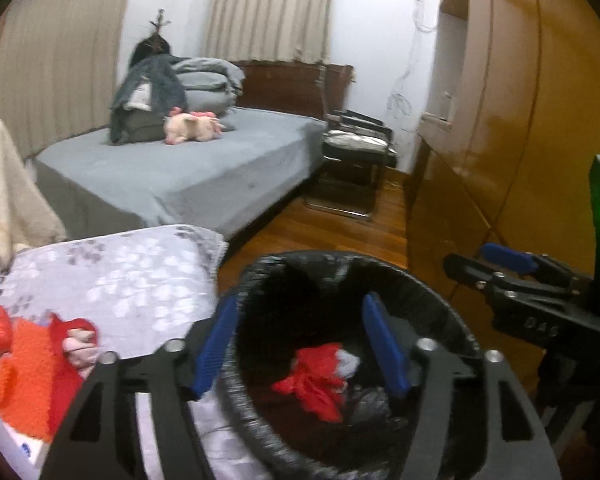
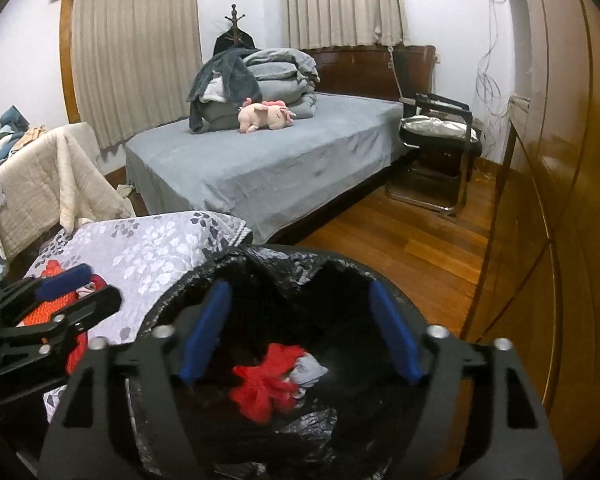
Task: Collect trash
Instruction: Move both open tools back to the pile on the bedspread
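At the far left, a floral-patterned cover (image 1: 132, 276) lies over a raised surface, and an orange and red bundle of cloth (image 1: 32, 372) rests on its near corner. Just right of this bundle, the left gripper (image 1: 300, 344) hangs over the bin, jaws spread wide with nothing between the pads. Its left blue pad (image 1: 216, 344) stands over the bin's left rim and its right pad over the interior.

The bin (image 2: 260, 256) is round and lined with a black plastic bag. The trash (image 2: 268, 384), a crumpled red piece with a small grey-white piece touching its right side, lies on the liner at the bottom of the bin. It sits below both grippers, clear of every pad, and appears between the fingertips in each wrist view.

The right gripper (image 2: 300, 332) is likewise released, jaws wide apart and empty, both pads over the bin's opening. In the left wrist view it appears at the right edge (image 1: 512, 276), beside the bin.

To the right stands a wooden wardrobe (image 2: 560, 208). Behind the bin are a bed (image 2: 268, 168) and a chair (image 2: 440, 144).
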### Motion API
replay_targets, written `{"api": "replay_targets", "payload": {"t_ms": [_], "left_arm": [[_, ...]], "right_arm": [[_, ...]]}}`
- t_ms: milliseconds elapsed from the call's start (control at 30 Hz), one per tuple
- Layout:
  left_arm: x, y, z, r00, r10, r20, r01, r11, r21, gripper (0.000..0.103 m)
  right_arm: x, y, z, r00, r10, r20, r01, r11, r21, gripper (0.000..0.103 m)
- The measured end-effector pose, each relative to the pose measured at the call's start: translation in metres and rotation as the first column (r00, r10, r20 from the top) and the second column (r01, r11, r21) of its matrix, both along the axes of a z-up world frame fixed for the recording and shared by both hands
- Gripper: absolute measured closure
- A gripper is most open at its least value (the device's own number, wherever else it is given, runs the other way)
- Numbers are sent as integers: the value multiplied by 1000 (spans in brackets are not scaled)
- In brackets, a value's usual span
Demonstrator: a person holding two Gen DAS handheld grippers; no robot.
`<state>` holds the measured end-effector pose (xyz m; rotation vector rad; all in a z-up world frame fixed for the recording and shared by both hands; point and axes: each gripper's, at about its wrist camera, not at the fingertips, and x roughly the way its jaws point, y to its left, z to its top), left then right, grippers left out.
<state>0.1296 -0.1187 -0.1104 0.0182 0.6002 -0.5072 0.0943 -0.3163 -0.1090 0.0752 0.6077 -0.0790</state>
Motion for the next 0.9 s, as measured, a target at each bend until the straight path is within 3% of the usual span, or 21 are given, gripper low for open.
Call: {"api": "replay_targets", "payload": {"t_ms": [33, 100, 200, 533, 900], "left_arm": [[-1, 8, 1, 1000, 22, 6, -22, 1000, 5, 28], [-2, 23, 3, 998, 67, 18, -67, 998, 15, 18], [-6, 51, 6, 990, 135, 32, -136, 990, 26, 14], [-15, 147, 9, 931, 359, 66, -363, 930, 53, 13], [-24, 220, -7, 857, 510, 72, -515, 851, 100, 13]], "right_arm": [[1, 4, 2, 1000, 1, 9, -1, 1000, -4, 13], [4, 11, 5, 1000, 18, 18, -18, 1000, -2, 12], [10, 27, 9, 998, 50, 24, -50, 999, 8, 9], [34, 110, 12, 974, 223, 37, -224, 974, 38, 9], [60, 201, -9, 933, 359, 5, -359, 931, 62, 9]]}}
